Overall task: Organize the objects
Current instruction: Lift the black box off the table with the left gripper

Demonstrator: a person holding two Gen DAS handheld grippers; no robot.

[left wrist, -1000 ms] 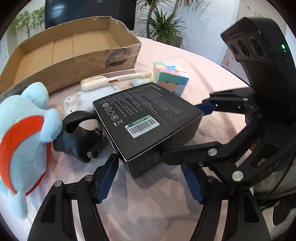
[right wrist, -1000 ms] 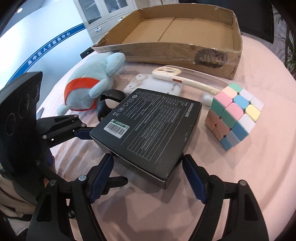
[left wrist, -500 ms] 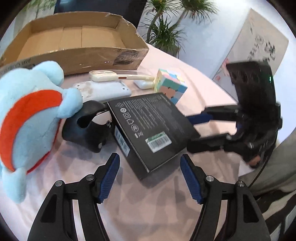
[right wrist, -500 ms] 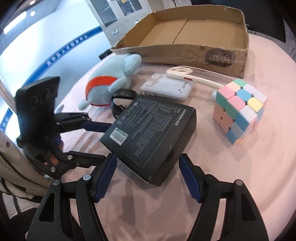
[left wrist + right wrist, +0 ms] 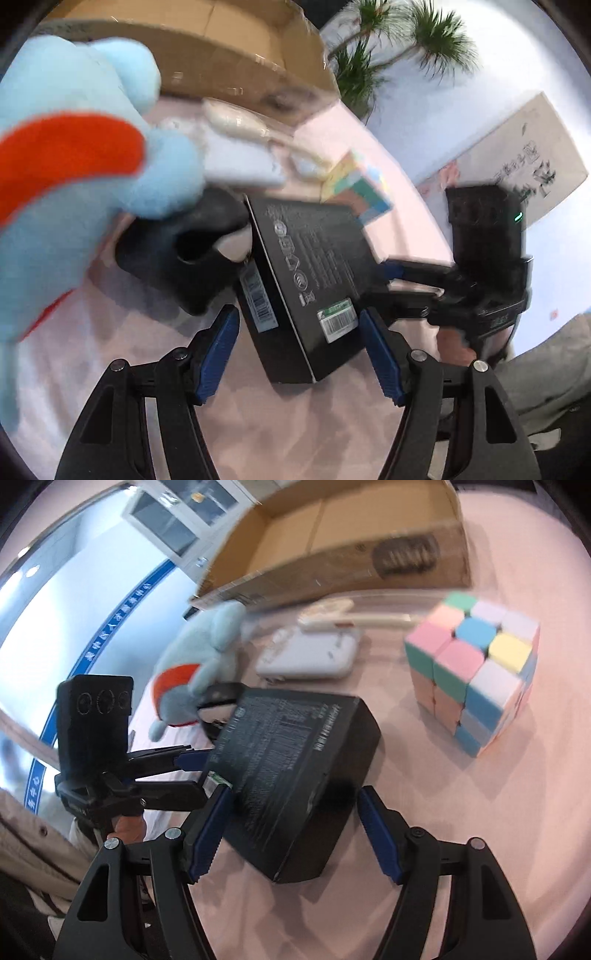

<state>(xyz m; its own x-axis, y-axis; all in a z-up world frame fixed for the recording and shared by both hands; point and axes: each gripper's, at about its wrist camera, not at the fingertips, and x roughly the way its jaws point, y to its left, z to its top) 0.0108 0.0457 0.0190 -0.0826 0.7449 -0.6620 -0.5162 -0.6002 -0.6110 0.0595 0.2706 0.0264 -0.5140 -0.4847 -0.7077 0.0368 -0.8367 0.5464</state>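
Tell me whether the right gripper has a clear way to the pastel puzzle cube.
Probably yes. The puzzle cube stands alone on the pink tablecloth, with bare cloth toward the right gripper. That gripper's opening jaws straddle the black box, so it must back off first.

Setting: office or institutional service room, not a home. Evidence in right wrist view: glass-fronted grey filing cabinets (image 5: pixel 177 528) against the far wall, and a frosted glass partition (image 5: pixel 55 602) carrying a blue band (image 5: pixel 110 631) with white Chinese lettering. Left wrist view: potted palm-type plant (image 5: pixel 391 55) before a pale wall and a board with ink calligraphy (image 5: pixel 524 162); work surface is a table with pink cloth (image 5: pixel 480 830).
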